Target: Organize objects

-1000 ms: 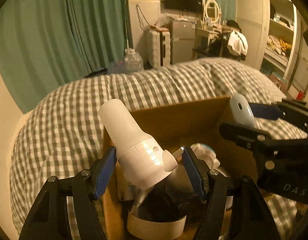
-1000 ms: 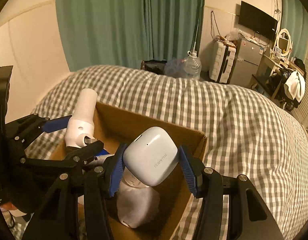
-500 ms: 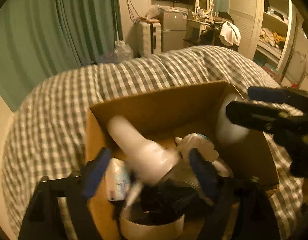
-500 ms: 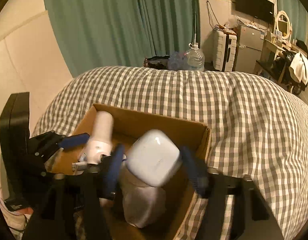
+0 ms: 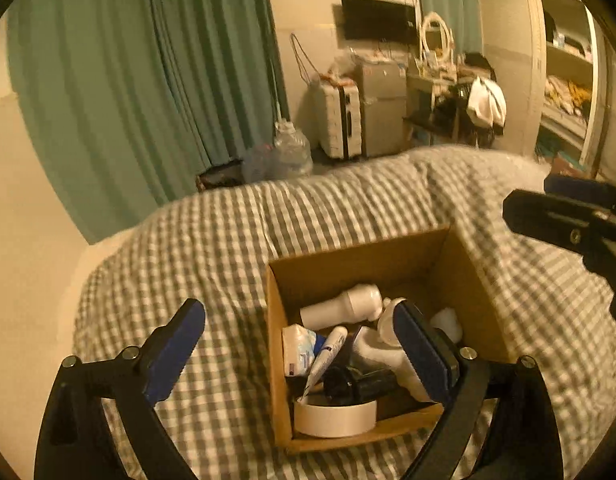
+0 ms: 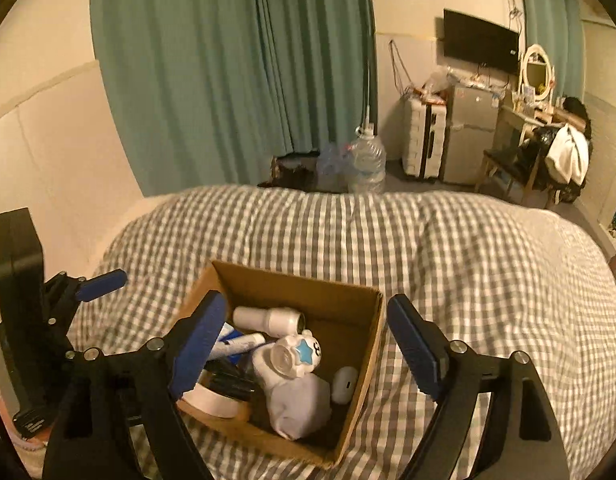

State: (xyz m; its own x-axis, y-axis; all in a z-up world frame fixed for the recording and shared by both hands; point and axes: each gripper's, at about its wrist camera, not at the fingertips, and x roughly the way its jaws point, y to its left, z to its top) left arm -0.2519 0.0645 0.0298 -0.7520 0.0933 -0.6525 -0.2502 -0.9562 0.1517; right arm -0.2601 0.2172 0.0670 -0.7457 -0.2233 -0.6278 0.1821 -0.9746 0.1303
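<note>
In the lower part of the left wrist view, the left gripper [image 5: 299, 344] has its blue-padded jaws opening wide with nothing pressed between them. The right gripper [image 6: 308, 340] does the same low in its own view. Both hang above the open brown cardboard box [image 5: 348, 256], which sits on the grey-and-white checked bedcover [image 5: 227, 240].

The box lies below and ahead of both pairs of jaws, a little right of centre for the left gripper and between the pads for the right one, which looks nearer. Inside it, the white plastic cylinder-shaped device [image 5: 340, 310] lies on its side toward the far wall, its long axis running left to right across the frame. The small white rounded case [image 6: 345, 384] rests by the right wall. Nearer sit a roll of white tape [image 5: 335, 416] and a white tube [image 5: 326, 356] pointing up-right.
</note>
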